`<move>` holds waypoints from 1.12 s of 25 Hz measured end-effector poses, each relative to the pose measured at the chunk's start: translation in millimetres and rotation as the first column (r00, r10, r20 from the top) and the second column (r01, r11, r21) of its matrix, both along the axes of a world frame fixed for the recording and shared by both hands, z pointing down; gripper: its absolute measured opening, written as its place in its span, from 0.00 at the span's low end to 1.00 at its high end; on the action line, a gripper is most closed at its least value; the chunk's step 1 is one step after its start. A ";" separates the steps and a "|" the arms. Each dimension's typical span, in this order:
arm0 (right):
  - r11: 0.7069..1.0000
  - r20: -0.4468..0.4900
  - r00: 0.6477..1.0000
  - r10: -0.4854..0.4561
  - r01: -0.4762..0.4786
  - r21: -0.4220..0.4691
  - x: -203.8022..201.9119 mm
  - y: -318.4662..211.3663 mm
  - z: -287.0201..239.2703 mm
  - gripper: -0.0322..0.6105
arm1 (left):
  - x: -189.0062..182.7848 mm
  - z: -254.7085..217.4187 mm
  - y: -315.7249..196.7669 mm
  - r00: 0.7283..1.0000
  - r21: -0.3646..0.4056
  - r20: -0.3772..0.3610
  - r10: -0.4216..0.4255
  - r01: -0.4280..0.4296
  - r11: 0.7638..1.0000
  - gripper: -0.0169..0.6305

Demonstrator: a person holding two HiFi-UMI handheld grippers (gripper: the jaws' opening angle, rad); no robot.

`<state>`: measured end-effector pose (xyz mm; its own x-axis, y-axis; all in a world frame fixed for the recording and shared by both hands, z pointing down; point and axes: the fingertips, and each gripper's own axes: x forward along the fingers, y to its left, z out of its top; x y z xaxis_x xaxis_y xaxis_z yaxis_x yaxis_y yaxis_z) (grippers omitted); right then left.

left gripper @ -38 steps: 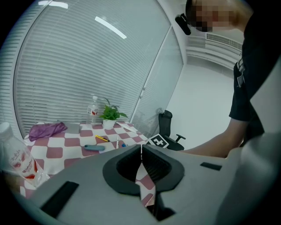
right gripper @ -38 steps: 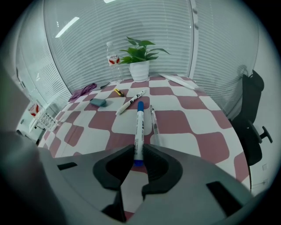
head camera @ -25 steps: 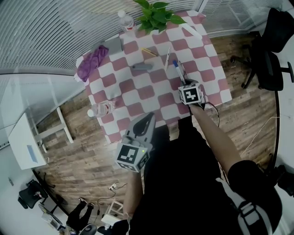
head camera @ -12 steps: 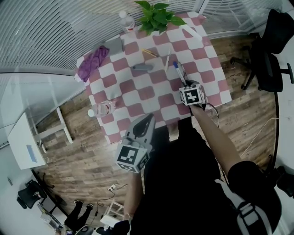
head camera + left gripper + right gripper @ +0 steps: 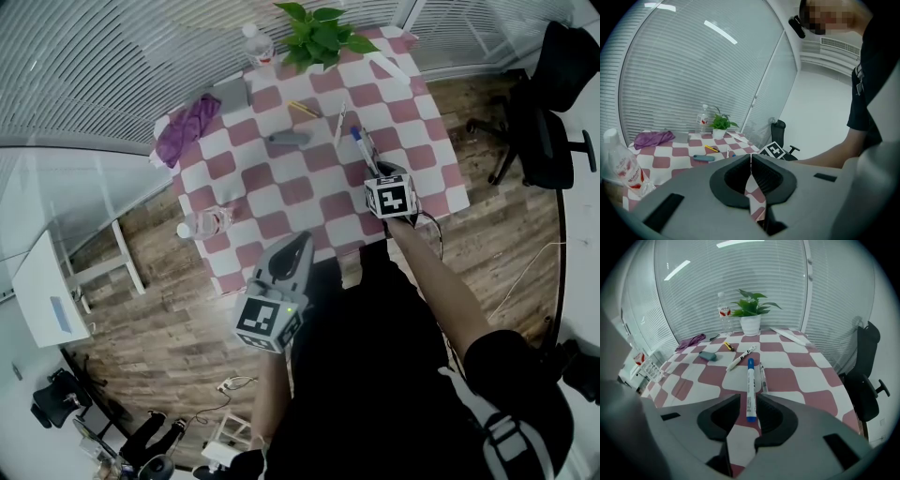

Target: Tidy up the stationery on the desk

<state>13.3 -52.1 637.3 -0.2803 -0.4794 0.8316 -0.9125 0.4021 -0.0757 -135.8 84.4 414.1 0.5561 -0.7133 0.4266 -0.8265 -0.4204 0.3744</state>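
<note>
A white marker with a blue cap (image 5: 750, 385) lies on the pink-and-white checked table (image 5: 281, 192), shown too as the marker (image 5: 362, 142) in the head view. My right gripper (image 5: 748, 398) reaches down over the table's near right part. Its jaws have just been opening and stand open, with the marker's near end between them on the cloth. In the head view the right gripper (image 5: 376, 171) sits at that end. My left gripper (image 5: 305, 238) hangs off the table's near edge by the person's body. That left gripper (image 5: 751, 157) is shut and empty.
A clear pen (image 5: 762, 376) lies beside the marker, a white pen (image 5: 740, 358) beyond it. Farther back are a grey-blue eraser (image 5: 708, 356), a yellow pencil (image 5: 728, 346), a potted plant (image 5: 750, 324), a bottle (image 5: 723, 312), a purple cloth (image 5: 691, 340). An office chair (image 5: 548, 103) stands at right.
</note>
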 end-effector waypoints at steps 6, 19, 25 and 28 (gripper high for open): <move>0.999 0.062 0.998 0.021 -0.024 0.046 -24.5 -13.6 -19.6 0.24 | -2.6 -2.6 -0.3 1.000 0.015 -0.003 -0.004 0.004 1.000 0.08; 0.986 0.080 0.985 0.150 -0.155 0.057 -75.1 -44.5 -1.6 0.27 | -27.1 4.2 3.2 0.998 -0.035 -0.036 -0.057 0.056 0.998 0.08; 0.982 0.053 0.984 0.170 -0.174 0.068 -84.0 -63.0 6.9 0.29 | -32.9 7.5 1.5 0.999 -0.039 -0.022 -0.047 0.046 0.998 0.08; 0.981 0.028 0.984 0.177 -0.179 0.069 -82.5 -72.5 12.6 0.29 | -37.5 8.5 1.3 0.999 -0.041 -0.021 -0.042 0.041 0.998 0.08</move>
